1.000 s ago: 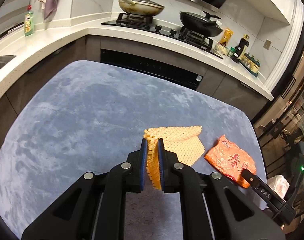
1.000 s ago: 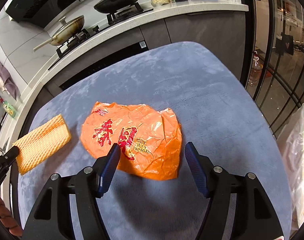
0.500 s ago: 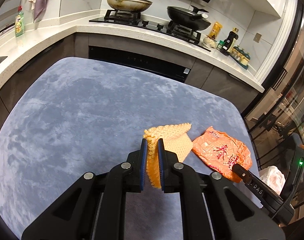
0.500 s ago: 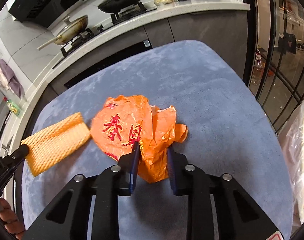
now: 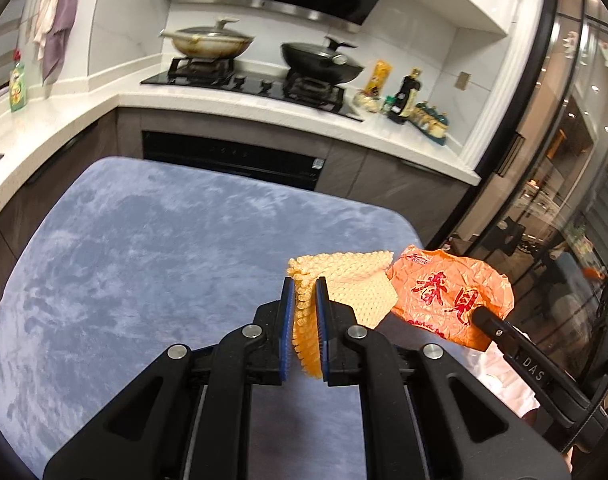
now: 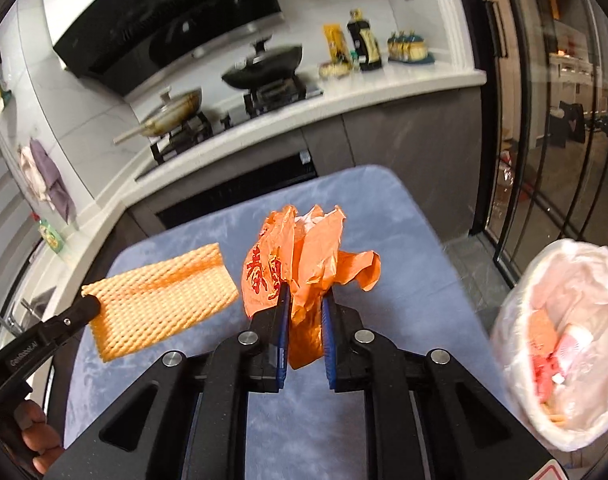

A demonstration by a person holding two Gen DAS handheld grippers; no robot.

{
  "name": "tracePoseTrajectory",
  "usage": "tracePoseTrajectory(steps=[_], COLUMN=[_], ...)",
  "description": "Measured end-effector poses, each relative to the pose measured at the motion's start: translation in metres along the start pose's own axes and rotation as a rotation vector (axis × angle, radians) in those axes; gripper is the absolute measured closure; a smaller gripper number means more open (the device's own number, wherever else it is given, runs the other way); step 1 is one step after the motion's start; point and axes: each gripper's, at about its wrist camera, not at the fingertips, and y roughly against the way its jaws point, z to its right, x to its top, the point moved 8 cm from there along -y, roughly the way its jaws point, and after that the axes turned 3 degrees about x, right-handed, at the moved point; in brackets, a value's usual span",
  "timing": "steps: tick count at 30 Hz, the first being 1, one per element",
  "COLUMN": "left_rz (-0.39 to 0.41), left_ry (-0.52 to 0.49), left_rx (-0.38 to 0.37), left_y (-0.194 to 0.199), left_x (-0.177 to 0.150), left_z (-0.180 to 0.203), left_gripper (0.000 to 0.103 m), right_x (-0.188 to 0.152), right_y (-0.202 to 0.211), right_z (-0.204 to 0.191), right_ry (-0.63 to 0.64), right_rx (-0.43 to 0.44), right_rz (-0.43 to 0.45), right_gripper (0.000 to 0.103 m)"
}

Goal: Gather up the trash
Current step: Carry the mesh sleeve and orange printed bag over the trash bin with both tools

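A yellow-orange foam net sleeve [image 5: 359, 280] hangs above the blue-grey table [image 5: 144, 260], pinched at one edge by my left gripper [image 5: 304, 284], which is shut on it. To its right the crumpled orange plastic bag [image 5: 443, 296] with red characters is lifted off the cloth. In the right wrist view my right gripper [image 6: 305, 292] has its jaws closing on that orange bag [image 6: 304, 248], pads pressing its bunched middle. The foam net [image 6: 160, 292] floats to its left, held by the left gripper's black fingers [image 6: 90, 306].
A bin with a white liner [image 6: 515, 308], holding some wrappers, stands on the floor off the table's right edge. Kitchen counters with a stove [image 5: 248, 80], two pans and bottles lie beyond the table. Glass doors [image 6: 543, 140] close off the right. A hand [image 6: 40, 440] grips the left tool.
The right gripper closed on the orange bag and lifted it, crumpled, off the table. The left gripper rose with the foam net, which now hangs clear of the cloth.
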Motion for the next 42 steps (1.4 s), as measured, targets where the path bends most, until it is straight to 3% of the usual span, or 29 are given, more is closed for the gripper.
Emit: tracePoseTrajectory(steps=[14, 25, 35, 42], left_rz=[0.068, 0.065, 0.019, -0.012], left_ry=[-0.143, -0.299, -0.392, -0.442], left_rx=[-0.133, -0.237, -0.257, -0.257], left_y=[0.057, 0.074, 0.063, 0.054], left_x=[-0.003, -0.033, -0.069, -0.088], left_z=[0.123, 0.232, 0.288, 0.31], left_gripper=[0.093, 0.093, 0.093, 0.093], right_x=[0.025, 0.007, -0.015, -0.025], right_y=[0.118, 0.183, 0.213, 0.213], right_z=[0.07, 0.158, 0.221, 0.242], right_ry=[-0.038, -0.118, -0.182, -0.202], right_rx=[-0.088, -0.21, -0.312, -0.343], right_rz=[0.17, 0.23, 0.234, 0.214], right_gripper=[0.089, 0.089, 0.089, 0.089])
